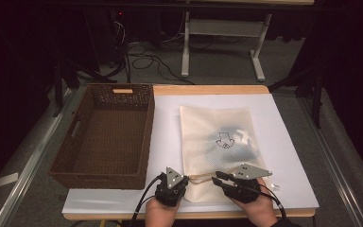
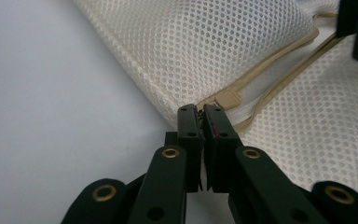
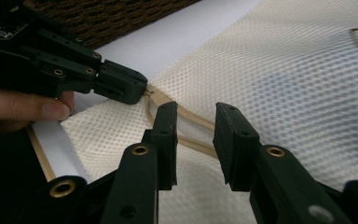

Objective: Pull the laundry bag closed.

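Note:
A cream mesh bag (image 1: pixel 208 125) lies flat on the white sheet, with dark items showing through it. Its tan zipper edge (image 2: pixel 265 65) runs along the near end. My left gripper (image 1: pixel 187 179) is at the bag's near left corner, its jaws shut on the zipper end tab (image 2: pixel 228 99). My right gripper (image 1: pixel 216 178) sits just to the right of it, over the same edge. Its jaws stand apart, and the zipper band (image 3: pixel 193 122) passes between them without being pressed. In the right gripper view the left gripper (image 3: pixel 142 91) pinches the corner of the bag (image 3: pixel 270 70).
A brown wicker basket (image 1: pixel 149 137) with nothing in it stands to the left of the bag on the white sheet (image 1: pixel 288 156). The table's front edge runs just below both hands. Beyond the table are cables and a stand on the floor.

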The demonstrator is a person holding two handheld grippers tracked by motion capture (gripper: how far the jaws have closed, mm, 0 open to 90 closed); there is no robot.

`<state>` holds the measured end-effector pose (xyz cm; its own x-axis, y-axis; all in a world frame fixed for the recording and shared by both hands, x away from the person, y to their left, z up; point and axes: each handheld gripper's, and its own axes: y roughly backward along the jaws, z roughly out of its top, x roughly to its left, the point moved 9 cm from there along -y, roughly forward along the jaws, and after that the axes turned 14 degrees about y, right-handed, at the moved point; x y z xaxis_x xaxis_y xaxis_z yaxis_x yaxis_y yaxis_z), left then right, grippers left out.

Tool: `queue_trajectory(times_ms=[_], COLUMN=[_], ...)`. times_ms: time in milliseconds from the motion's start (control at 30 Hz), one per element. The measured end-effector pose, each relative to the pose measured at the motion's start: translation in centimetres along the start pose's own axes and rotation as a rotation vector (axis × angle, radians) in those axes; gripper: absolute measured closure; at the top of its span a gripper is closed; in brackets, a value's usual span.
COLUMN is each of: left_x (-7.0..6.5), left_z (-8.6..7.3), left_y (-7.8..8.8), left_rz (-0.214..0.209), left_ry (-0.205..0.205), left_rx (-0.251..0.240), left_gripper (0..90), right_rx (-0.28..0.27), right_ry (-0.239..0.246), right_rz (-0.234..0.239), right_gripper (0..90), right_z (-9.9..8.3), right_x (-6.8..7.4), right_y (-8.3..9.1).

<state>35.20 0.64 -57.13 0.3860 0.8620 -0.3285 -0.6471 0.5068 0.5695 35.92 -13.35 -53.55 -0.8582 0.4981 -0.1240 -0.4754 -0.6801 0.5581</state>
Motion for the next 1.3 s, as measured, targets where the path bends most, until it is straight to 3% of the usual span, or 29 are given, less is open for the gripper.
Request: queue_trajectory(times_ms=[367, 533, 1067, 1300], left_x=[-1.3, -1.7, -1.8, -1.7], left_z=[0.5, 0.5, 0.3, 0.1], left_y=[0.5, 0.6, 0.4, 0.0], left_rz=[-0.034, -0.040, -0.035, -0.035], left_ry=[-0.070, -0.098, -0.114, -0.088], left_rx=[-0.053, -0.063, -0.056, -0.026], left_gripper=[86.2, 86.2, 85.8, 83.9], right_rx=[0.023, 0.023, 0.021, 0.040], right_ry=[-0.001, -0.012, -0.013, 0.010], right_rz=[0.063, 0.074, 0.091, 0.079], right_gripper=[71.1, 71.7, 81.1, 82.0], right_z=[0.4, 0.5, 0.6, 0.4], right_x=[1.7, 1.8, 2.2, 2.4], right_y=[-2.5, -3.1, -3.5, -3.6])
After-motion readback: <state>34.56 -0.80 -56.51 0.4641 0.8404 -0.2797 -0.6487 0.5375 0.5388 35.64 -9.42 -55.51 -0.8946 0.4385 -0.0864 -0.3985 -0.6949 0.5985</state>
